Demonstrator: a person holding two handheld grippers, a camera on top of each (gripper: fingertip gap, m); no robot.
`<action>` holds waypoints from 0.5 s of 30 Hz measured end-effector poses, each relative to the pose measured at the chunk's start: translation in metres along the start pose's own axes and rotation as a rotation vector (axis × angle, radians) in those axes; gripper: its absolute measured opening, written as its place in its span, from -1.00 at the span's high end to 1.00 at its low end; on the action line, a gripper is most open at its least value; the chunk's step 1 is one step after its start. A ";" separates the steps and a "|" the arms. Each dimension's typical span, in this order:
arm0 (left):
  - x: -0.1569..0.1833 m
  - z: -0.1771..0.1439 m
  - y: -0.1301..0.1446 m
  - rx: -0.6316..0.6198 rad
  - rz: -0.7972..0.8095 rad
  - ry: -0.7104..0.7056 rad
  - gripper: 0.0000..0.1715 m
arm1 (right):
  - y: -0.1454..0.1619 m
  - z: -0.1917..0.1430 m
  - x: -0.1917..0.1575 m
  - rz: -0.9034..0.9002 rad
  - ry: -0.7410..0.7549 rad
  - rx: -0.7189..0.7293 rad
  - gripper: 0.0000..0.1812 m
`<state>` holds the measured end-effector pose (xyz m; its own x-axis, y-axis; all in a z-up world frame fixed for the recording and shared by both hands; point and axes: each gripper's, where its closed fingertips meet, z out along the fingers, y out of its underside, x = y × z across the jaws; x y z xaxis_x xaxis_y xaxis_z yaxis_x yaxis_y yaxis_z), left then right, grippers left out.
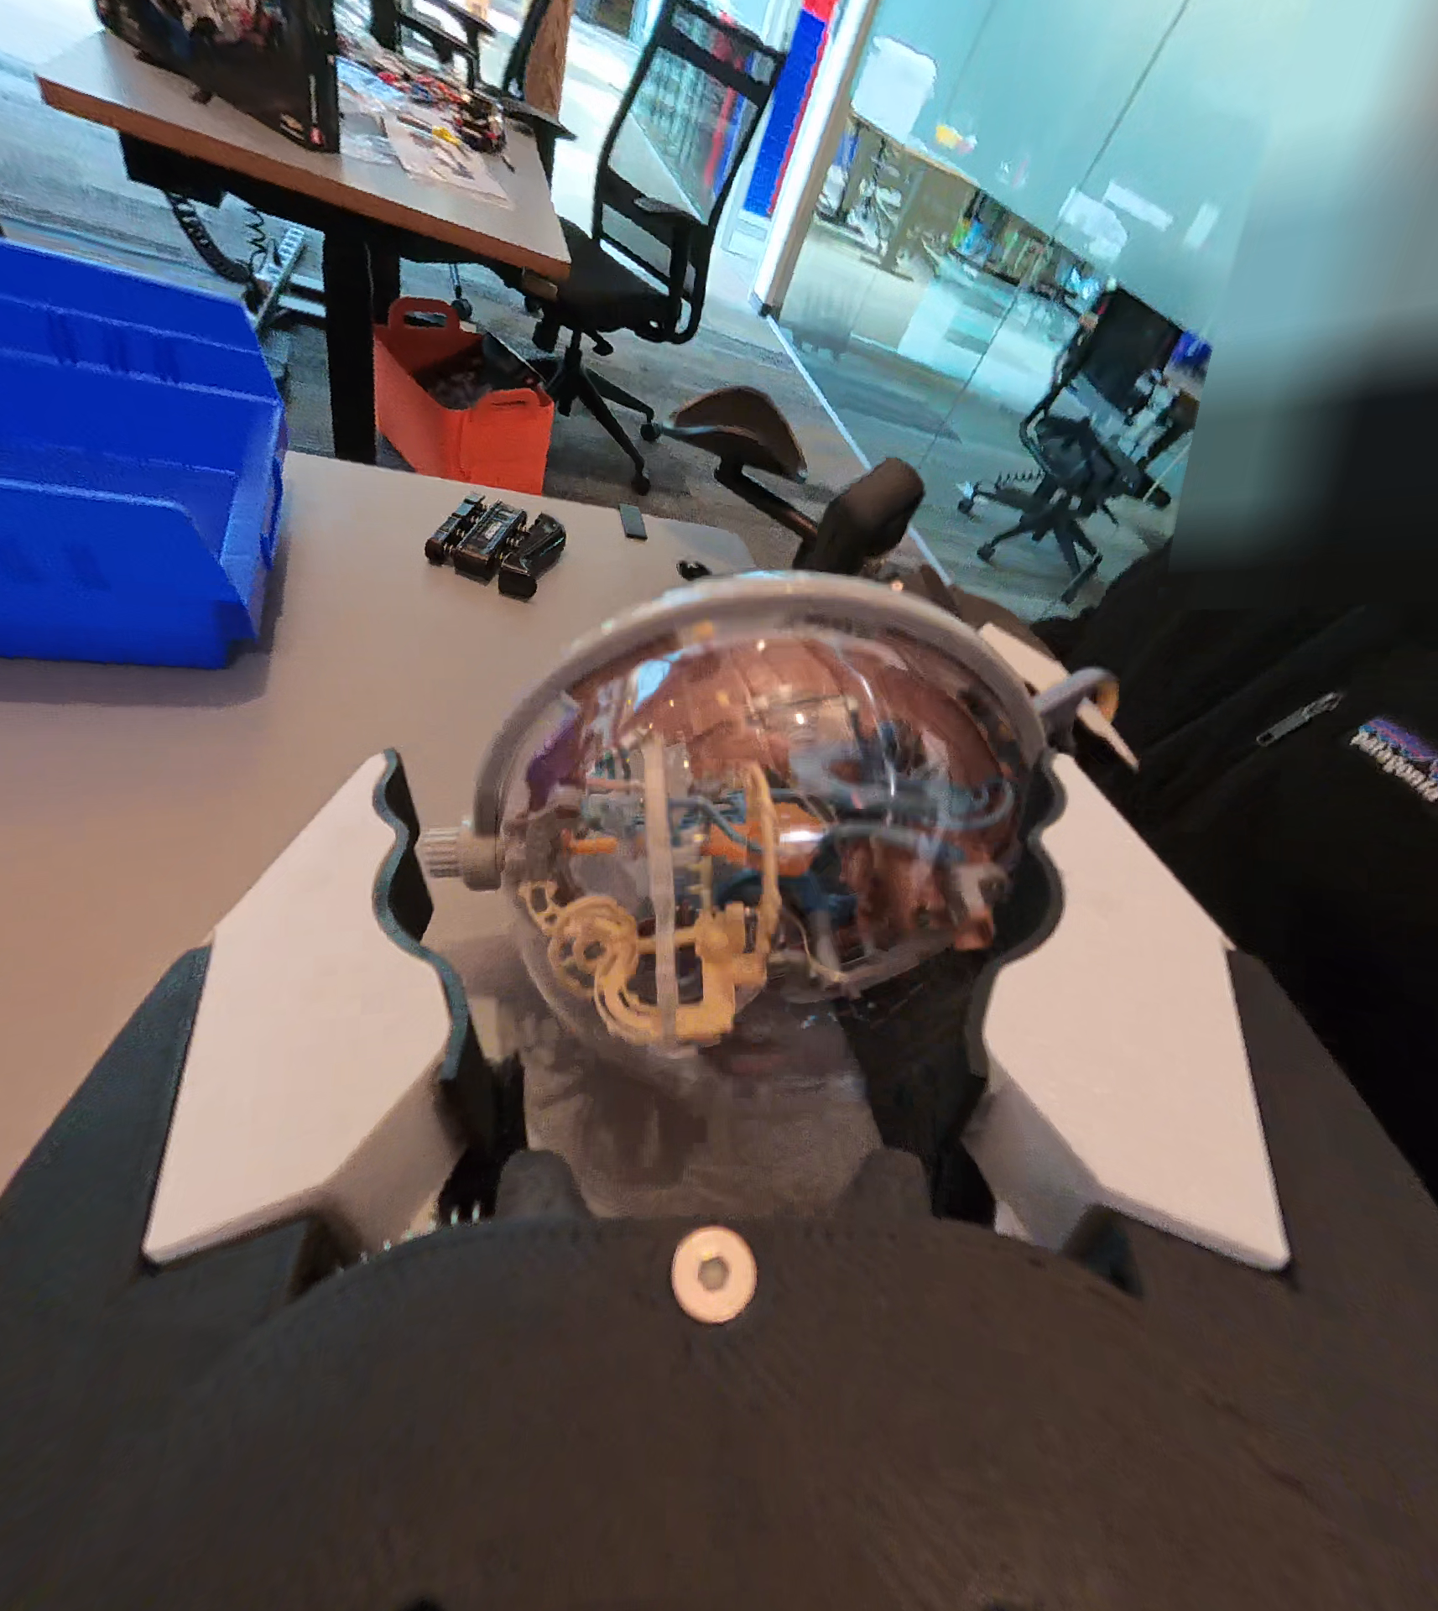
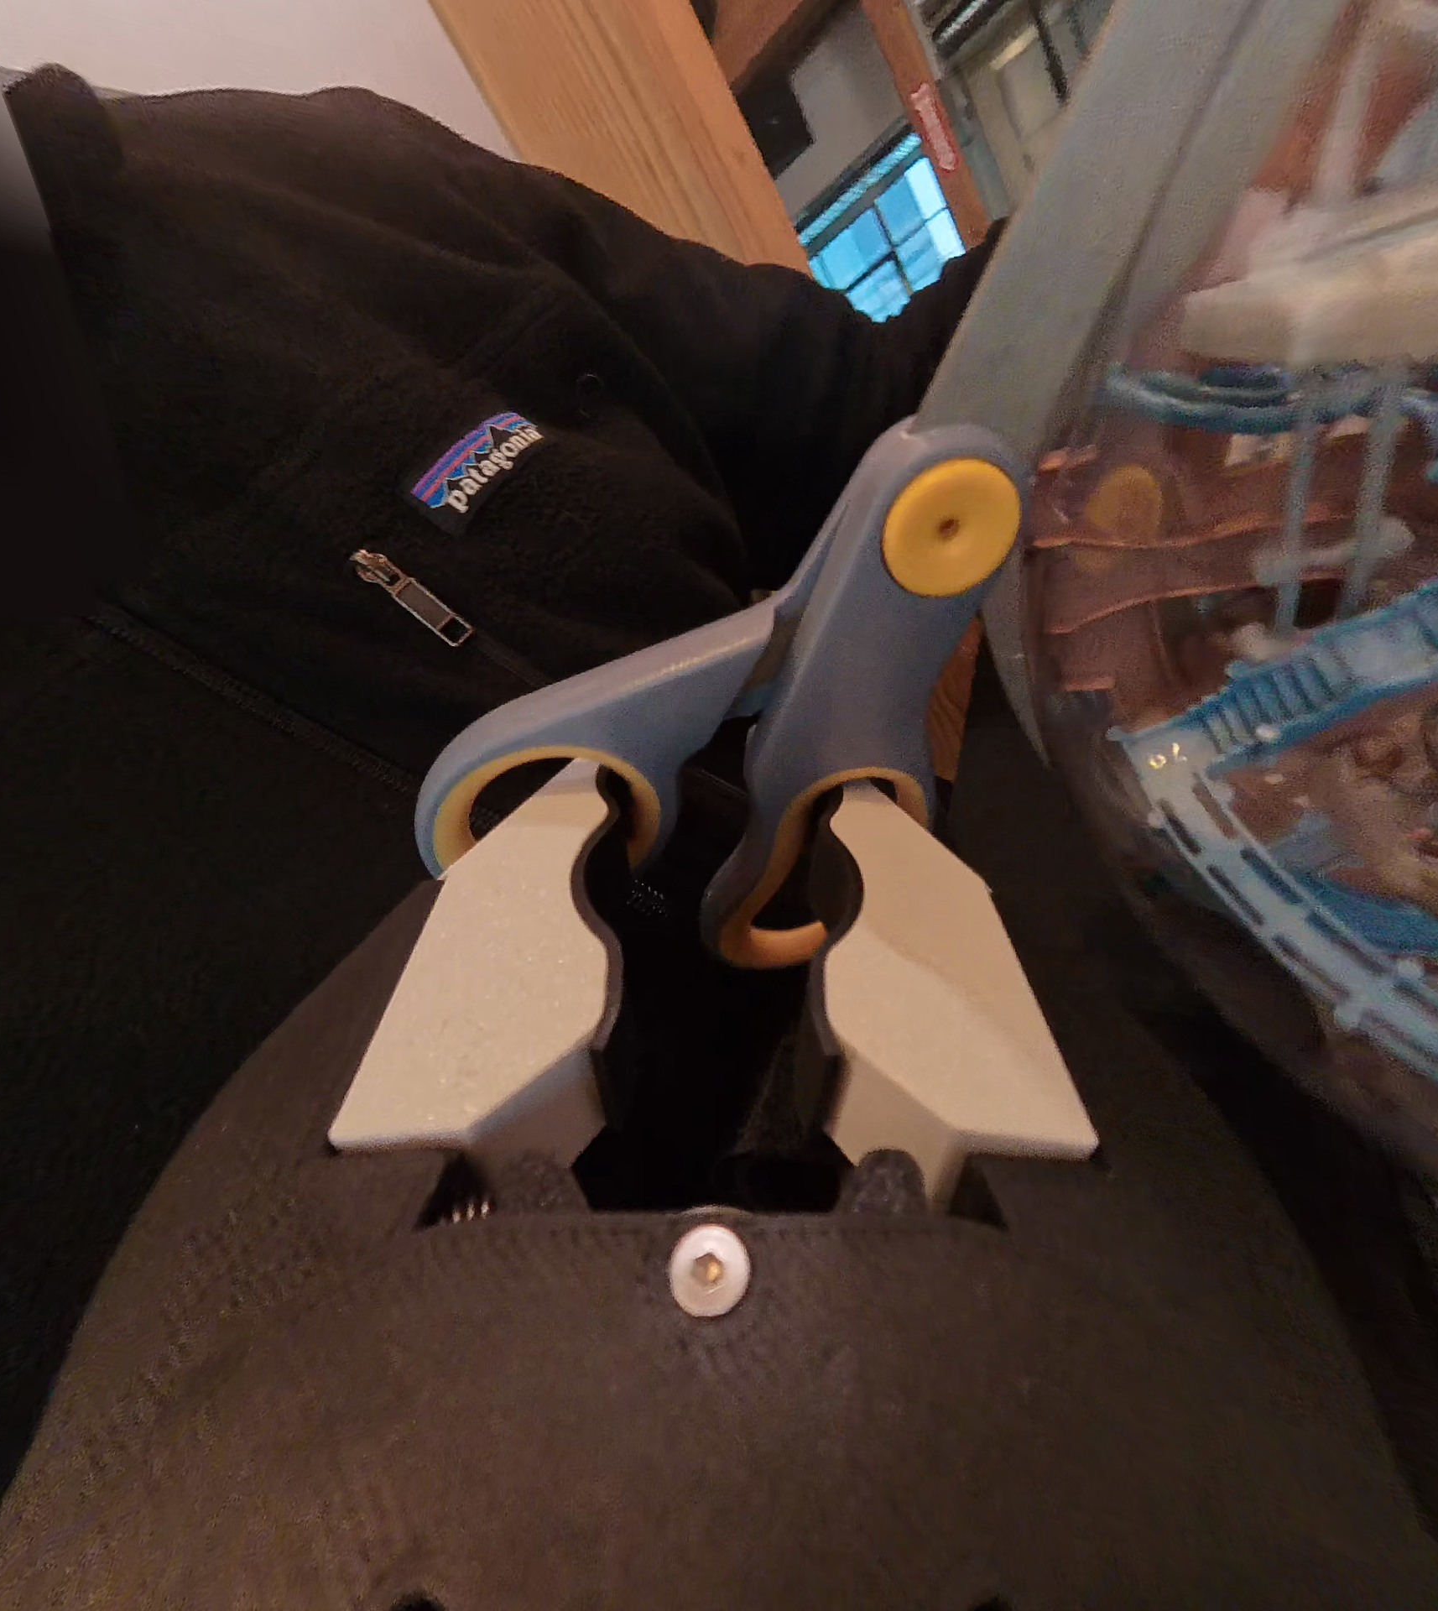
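My left gripper is shut on a clear plastic maze ball with a grey ring, gripping its two sides and holding it above the grey table. In the right wrist view the ball fills the right side, very close. My right gripper holds blue-grey scissors with yellow-lined handles, one finger pushed through each handle loop. The scissors' yellow pivot lies against the ball's grey ring and the blades run up along it. A scissor handle shows past the ball's right edge.
Blue storage bins stand on the table at left. A small black part lies near the table's far edge. A person in a black fleece is close on the right. Beyond are another desk, office chairs and an orange bag.
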<state>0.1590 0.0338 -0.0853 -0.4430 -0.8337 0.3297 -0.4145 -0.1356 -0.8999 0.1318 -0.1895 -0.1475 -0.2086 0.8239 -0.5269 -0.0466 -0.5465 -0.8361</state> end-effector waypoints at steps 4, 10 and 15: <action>-0.002 0.017 0.013 -0.148 0.058 0.048 -0.65 | -0.017 -0.002 -0.008 -0.029 -0.144 0.033 0.70; -0.011 0.062 0.020 -0.259 0.129 0.097 -0.84 | -0.012 -0.003 0.010 0.028 -0.091 -0.020 0.74; -0.017 0.084 0.019 -0.304 0.195 0.070 -0.84 | -0.008 -0.015 0.014 0.079 -0.015 -0.036 0.74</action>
<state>0.2254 0.0002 -0.1321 -0.5860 -0.7881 0.1886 -0.5294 0.1961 -0.8254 0.1440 -0.1708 -0.1504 -0.2244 0.7761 -0.5894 0.0053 -0.6038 -0.7971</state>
